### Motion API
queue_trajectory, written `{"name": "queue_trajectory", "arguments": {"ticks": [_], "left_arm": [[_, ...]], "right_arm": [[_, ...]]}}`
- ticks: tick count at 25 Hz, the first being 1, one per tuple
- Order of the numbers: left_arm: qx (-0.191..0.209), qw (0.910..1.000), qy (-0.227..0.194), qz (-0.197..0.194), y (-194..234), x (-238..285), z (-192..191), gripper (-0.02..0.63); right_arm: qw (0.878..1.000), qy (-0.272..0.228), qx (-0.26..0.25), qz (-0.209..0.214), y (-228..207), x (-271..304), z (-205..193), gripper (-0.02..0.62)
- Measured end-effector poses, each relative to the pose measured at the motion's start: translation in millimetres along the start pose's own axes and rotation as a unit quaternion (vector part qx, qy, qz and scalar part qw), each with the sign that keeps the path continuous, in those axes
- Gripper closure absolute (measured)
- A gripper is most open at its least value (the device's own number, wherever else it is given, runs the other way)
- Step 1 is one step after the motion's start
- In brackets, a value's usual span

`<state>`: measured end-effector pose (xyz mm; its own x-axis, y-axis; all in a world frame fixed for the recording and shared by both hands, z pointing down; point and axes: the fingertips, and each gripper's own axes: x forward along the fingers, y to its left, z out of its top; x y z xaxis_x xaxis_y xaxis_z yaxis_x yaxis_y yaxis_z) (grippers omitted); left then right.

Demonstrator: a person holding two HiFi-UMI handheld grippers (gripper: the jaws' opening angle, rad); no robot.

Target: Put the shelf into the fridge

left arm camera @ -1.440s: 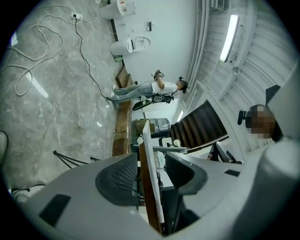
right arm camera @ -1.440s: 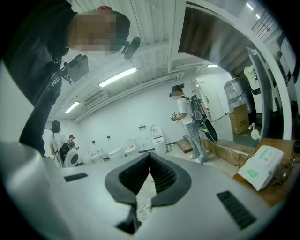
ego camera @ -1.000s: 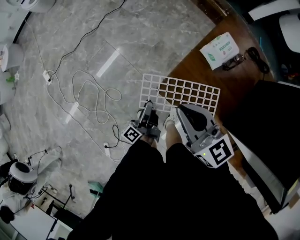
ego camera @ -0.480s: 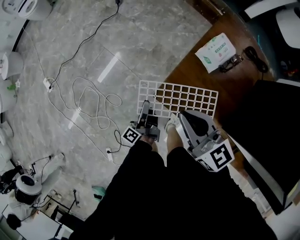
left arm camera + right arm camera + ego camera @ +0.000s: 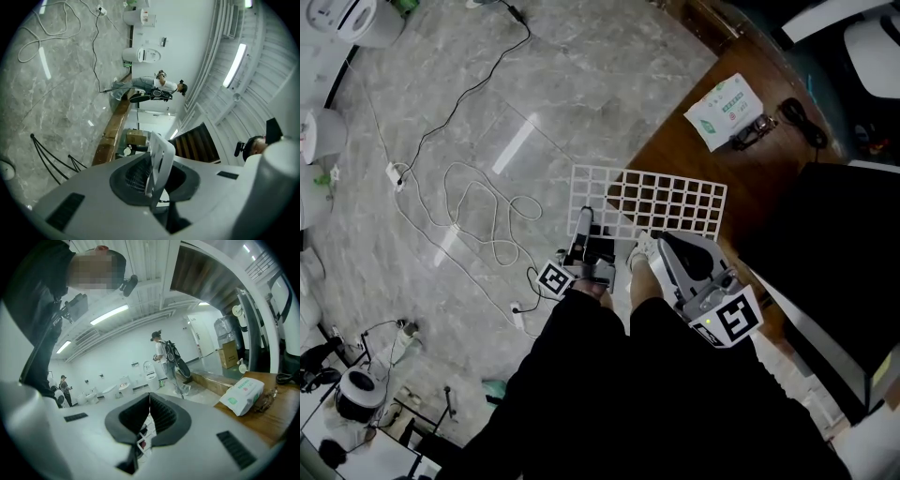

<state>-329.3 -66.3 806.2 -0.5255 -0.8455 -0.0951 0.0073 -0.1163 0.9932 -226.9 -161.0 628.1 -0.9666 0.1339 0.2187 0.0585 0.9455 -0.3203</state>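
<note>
Saw, against a second earlier, the white wire-grid shelf (image 5: pixel 661 197) carried a little up and to the left in the head view, and the left gripper (image 5: pixel 584 219) gone from wide apart to nearly together. Found its fingers (image 5: pixel 131 176) closing, with the shelf's white rim upright between them and already pinched there. Found the right gripper (image 5: pixel 650 241) clenched, its fingers (image 5: pixel 164 416) meeting along a thin line, with a strand of the shelf's wire showing in the gap just below. Held the shelf by its near edge with both, left gripper near the left corner, right gripper toward the middle. Kept the shelf roughly level, its right part over the corner of the brown wooden desk (image 5: pixel 769 178), its left part out over the grey marble floor (image 5: pixel 581 84); could not tell whether resting on the desk or just above it. Noted a white packet with green print (image 5: pixel 719 111) lying farther back on the desk, well apart from the shelf, and a small dark object (image 5: pixel 748 127) touching its near side. Noted a large black box-like body (image 5: pixel 834 234) just right of the shelf. Noted a looping white cable (image 5: pixel 478 202) on the floor to the left, and the person's black-clad legs (image 5: pixel 656 394) below both grippers.
</note>
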Motion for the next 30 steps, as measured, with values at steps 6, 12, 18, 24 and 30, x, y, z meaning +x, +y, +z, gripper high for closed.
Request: {"name": "queue_trajectory", "arguments": {"ticks": [6,12,18,24,30], "left_arm": [[-0.018,0.9994,-0.025,-0.012,-44,-6,23,0.569],[-0.020,0.9973,-0.068,-0.015,-101,-15,73,0.569],[-0.022,0.9947,-0.098,-0.026,-168,-27,110,0.568],[-0.026,0.9923,-0.115,-0.035,-229,-36,129,0.568],[-0.035,0.9919,-0.114,-0.043,-271,-59,134,0.568]], "right_arm": [[1.000,0.016,0.004,-0.002,23,-19,1,0.589],[0.998,0.019,0.062,-0.007,55,-35,4,0.589],[0.990,0.009,0.135,-0.037,74,-57,6,0.588],[0.960,-0.042,0.270,-0.065,72,-65,21,0.573],[0.904,-0.133,0.403,-0.057,68,-54,45,0.352]]}}
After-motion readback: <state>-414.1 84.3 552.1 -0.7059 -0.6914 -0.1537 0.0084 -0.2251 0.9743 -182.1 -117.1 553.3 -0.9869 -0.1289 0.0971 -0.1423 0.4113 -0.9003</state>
